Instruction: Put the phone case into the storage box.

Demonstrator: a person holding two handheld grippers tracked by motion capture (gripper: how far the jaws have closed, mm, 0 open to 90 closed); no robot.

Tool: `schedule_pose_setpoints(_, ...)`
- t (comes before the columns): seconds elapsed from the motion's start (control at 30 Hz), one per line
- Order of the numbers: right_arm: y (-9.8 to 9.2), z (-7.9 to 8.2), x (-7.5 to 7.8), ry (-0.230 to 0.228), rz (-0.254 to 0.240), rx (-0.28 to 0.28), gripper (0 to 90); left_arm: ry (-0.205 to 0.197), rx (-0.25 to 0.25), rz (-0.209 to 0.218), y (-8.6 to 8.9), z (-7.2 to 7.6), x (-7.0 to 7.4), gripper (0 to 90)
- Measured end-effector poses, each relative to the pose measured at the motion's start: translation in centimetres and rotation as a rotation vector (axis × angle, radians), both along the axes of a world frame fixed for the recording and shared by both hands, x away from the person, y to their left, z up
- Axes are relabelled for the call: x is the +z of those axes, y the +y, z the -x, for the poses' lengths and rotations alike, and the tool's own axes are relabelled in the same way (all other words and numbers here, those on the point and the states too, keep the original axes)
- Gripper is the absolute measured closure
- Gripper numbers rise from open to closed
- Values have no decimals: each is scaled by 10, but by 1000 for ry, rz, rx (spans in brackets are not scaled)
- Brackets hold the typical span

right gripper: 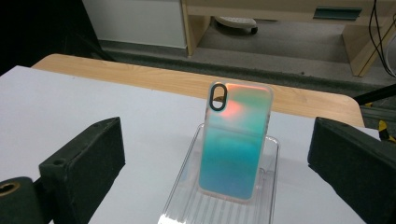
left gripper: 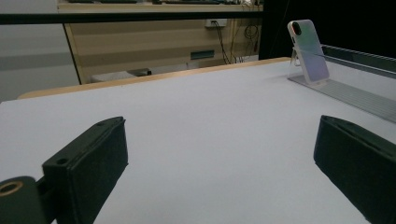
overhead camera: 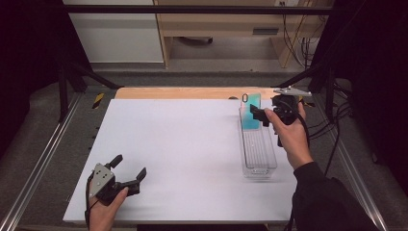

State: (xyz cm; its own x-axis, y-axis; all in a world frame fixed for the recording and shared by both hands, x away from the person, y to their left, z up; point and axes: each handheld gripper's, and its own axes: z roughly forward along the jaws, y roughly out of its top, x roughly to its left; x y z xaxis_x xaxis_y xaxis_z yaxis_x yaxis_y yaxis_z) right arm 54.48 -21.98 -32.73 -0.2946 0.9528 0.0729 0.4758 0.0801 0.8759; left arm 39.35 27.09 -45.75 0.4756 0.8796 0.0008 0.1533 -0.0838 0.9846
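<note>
Phone case (right gripper: 236, 142), iridescent teal with an orange flush near its oval camera cut-out, stands upright and leaning back inside the clear tray (right gripper: 184, 196), at the tray's far end. In the high view the phone case (overhead camera: 251, 111) sits at the far right of the white surface (overhead camera: 183, 154), close to the wooden strip along the back edge, and the clear tray (overhead camera: 260, 166) runs from there toward the person, long and narrow, ridged along its floor.

Right tool (overhead camera: 263, 117) hovers just beside the case, on its near right side, held up off the surface by the person's right hand (overhead camera: 293, 134), dark sleeve trailing down to the bottom corner. From the right gripper view the two black jaws stand wide apart, one on each side of the frame, the case between them but farther off, nothing touching it. So that tool is spread and empty, the case free in its tray.

Over to the near left corner: left tool (overhead camera: 129, 173) rests low over the surface, gripped by the left hand (overhead camera: 107, 209), grey three-cornered plate on top. Its jaws are apart as well, bare white surface showing between them in the left gripper view, nothing clamped. Well across the surface from there, the phone case (left gripper: 308, 51) shows small and upright at the far right, propped in its tray
</note>
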Motion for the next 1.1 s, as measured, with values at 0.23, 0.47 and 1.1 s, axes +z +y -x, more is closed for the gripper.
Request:
schedule_pose_setpoints(0.23, -5, 7, 1, 9, 0, 29, 48, -2, 10, 6, 3, 0, 0, 25)
schedule_pose_setpoints(0.47, -10, 14, 5, -9, -18, 51, 52, -5, 19, 10, 6, -1, 0, 25)
schedule_pose_setpoints(1.1, -42, 43, 4, -170, -68, 12, 59, -16, 85, 42, 31, 0, 1, 23)
